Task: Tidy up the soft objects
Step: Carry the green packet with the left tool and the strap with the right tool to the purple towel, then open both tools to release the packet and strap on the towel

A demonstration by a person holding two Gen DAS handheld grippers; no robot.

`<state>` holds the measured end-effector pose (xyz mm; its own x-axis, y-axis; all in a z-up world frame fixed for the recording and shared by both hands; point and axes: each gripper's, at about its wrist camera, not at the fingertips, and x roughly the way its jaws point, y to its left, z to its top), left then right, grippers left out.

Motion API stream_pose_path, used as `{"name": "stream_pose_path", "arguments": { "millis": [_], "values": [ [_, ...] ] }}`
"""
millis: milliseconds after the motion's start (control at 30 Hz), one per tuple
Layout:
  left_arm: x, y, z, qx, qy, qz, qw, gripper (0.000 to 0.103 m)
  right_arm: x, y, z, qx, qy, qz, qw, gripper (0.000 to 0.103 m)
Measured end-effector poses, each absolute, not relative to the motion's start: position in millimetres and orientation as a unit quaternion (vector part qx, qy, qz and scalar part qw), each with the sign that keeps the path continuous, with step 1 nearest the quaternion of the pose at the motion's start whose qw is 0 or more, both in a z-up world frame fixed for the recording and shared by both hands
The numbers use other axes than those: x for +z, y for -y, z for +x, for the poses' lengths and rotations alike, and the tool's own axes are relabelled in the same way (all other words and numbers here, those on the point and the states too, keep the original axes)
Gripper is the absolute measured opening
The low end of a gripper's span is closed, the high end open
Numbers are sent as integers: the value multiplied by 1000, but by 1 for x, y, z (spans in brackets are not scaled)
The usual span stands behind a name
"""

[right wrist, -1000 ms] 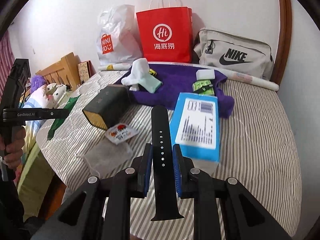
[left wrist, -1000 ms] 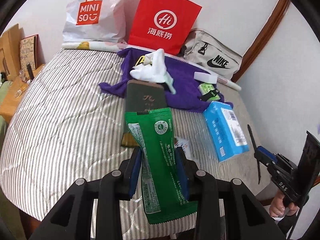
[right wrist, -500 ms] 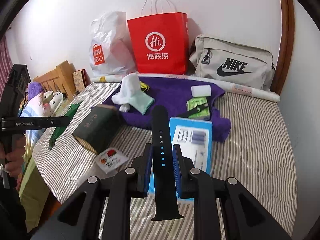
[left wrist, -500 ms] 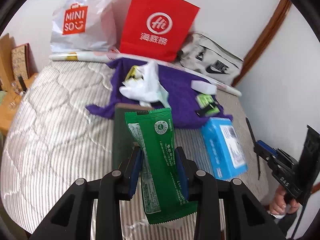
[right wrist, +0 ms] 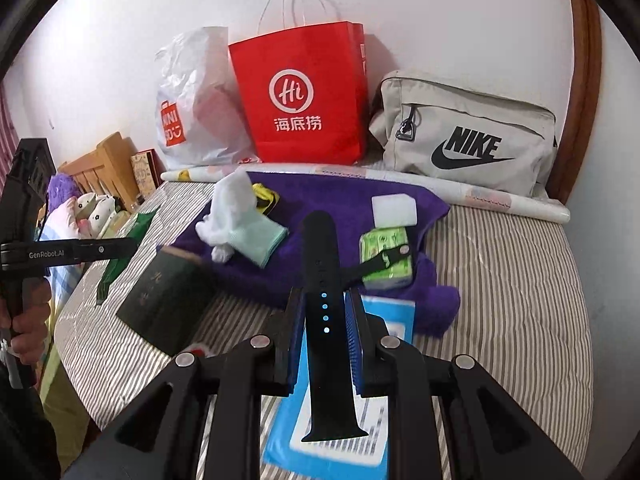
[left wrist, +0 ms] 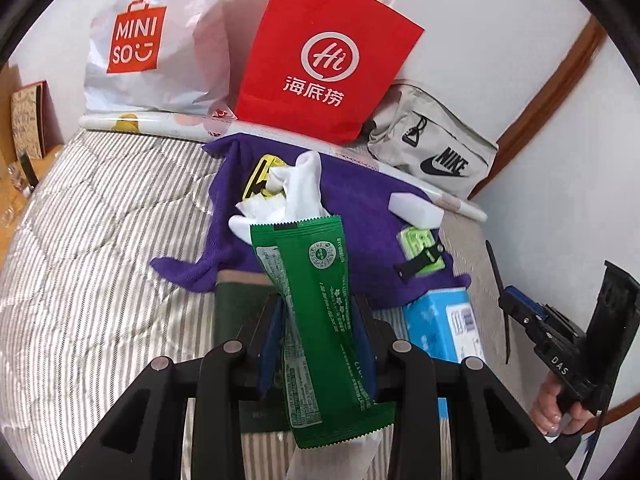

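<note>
Firmly between fingers [left wrist: 276, 336]: green packet [left wrist: 320, 312]; watch strap [right wrist: 326, 320].

Striped bed cover [right wrist: 500, 280] carries a purple towel [right wrist: 340, 200] at centre. Dark green box [right wrist: 168, 300] at 8 o'clock of it, blue packet [right wrist: 392, 312] at 6. Paper roll [right wrist: 500, 196], white bag [right wrist: 192, 108], red bag [right wrist: 304, 92] and grey bag [right wrist: 468, 136] line the 12 o'clock edge.

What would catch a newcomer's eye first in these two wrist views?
Probably the red paper bag standing against the wall at the far edge of the striped bed, between a white Miniso bag and a grey Nike bag. Up close, the left tool grips a green sachet and the right tool a black watch strap, both held above a purple towel strewn with small items.
</note>
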<state>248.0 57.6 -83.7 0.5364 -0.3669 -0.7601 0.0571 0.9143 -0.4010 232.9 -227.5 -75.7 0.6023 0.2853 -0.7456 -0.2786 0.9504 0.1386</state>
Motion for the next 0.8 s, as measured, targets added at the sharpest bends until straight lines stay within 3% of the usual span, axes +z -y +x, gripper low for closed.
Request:
{"name": "stream_pose_path", "arguments": {
  "millis": [800],
  "values": [
    [-121, -86, 346, -127, -475, -243, 836, 33, -135, 202, 358, 149, -485, -9, 862, 20]
  ]
}}
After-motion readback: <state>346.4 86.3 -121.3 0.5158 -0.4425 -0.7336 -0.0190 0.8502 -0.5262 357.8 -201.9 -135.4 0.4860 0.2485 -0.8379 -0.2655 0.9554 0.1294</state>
